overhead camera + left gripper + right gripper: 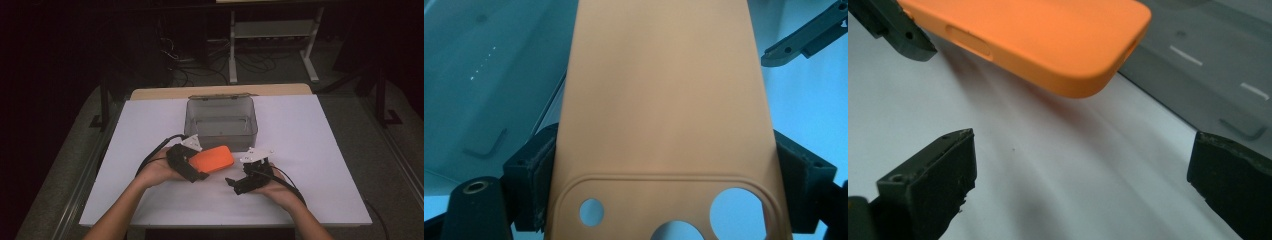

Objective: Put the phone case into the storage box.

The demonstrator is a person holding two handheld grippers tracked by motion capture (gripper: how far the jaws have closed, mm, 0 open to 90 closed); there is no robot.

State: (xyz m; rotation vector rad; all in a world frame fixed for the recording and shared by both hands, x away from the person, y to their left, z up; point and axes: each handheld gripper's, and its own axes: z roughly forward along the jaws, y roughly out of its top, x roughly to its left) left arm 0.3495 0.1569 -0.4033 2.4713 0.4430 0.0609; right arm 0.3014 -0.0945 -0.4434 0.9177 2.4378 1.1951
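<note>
An orange phone case (212,159) hangs above the white table, and my left gripper (196,166) is shut on its camera-cutout end. In the left gripper view the case (664,90) runs away from the camera, and the pads (538,165) press its two long edges. My right gripper (239,175) is just right of the case, open and holding nothing. In the right gripper view its jaws (1083,170) stand wide apart over bare table. The free end of the case (1048,35) is ahead of them and higher, not between them.
A clear grey plastic box (221,131) stands open behind the case, at the middle back of the table. A small L-shaped piece (486,147) shows through its wall. White tabletop (320,160) spreads to both sides. Dark floor with cables and a white frame lies beyond.
</note>
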